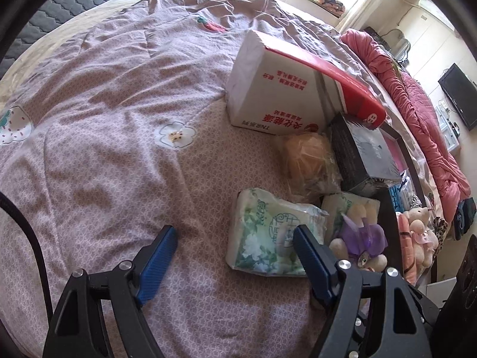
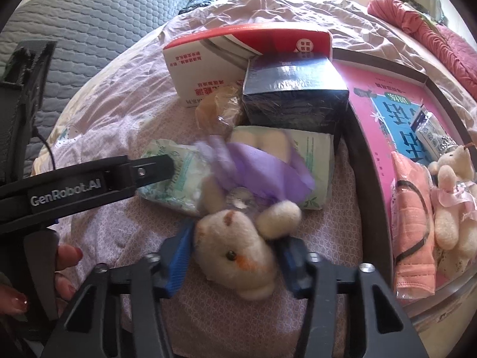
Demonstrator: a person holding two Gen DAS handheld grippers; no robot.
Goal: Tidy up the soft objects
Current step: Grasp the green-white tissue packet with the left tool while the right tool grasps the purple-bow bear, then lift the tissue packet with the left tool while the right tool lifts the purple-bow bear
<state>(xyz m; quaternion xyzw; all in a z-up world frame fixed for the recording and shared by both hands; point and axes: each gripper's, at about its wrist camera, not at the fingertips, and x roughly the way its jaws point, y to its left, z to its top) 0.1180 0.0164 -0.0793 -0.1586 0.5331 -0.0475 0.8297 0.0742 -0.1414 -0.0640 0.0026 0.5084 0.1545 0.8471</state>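
A cream teddy bear in a purple dress [image 2: 238, 238] lies on the bed, head toward me, between the fingers of my right gripper [image 2: 235, 256], which is shut on its head. It also shows in the left wrist view [image 1: 360, 235]. Two green tissue packs [image 1: 274, 235] [image 2: 310, 164] lie beside and under it. A bagged yellow soft item [image 1: 310, 161] sits behind them. My left gripper [image 1: 235, 235] is open and empty above the bedspread, its right finger [image 1: 310, 256] over the near tissue pack. The left gripper's body [image 2: 89, 185] enters the right wrist view from the left.
A white and red carton [image 1: 277, 89] and a black box [image 2: 295, 95] stand behind the packs. A dark-rimmed tray [image 2: 369, 161] at right holds a pink book, a folded peach cloth [image 2: 414, 223], a bear in pink [image 2: 453, 197] and a small packet. A red quilt [image 1: 417, 95] lies beyond.
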